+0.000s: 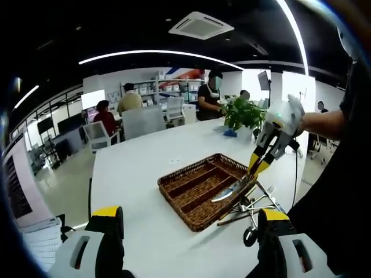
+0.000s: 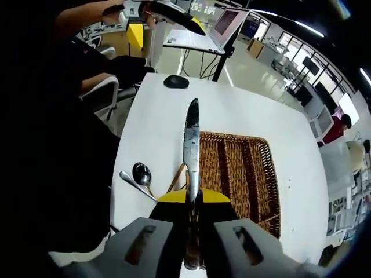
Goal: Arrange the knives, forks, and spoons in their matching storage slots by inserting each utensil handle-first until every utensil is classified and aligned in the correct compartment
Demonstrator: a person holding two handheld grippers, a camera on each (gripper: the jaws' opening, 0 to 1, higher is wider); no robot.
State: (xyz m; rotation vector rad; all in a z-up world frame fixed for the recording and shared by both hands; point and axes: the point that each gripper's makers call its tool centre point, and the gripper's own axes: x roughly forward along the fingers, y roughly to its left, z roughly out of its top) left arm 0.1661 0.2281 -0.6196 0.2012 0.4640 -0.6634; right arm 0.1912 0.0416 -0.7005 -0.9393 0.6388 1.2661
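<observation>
Right gripper [image 2: 192, 200], jaws closed on the handle of a knife [image 2: 191, 145], holds it blade-forward above the near edge of the wicker tray [image 2: 246, 174] on the white table [image 2: 151, 127]. Left gripper [image 1: 188, 223]: jaws wide apart, holding nothing. Loose cutlery [image 1: 252, 208] lies just beside the tray.

Bare table [image 1: 133, 174] left of basket [image 1: 200, 188]

A steel knife [image 2: 191, 145] hangs over the wicker tray [image 2: 255, 174], loose cutlery [image 1: 250, 209] piled beside.
</observation>
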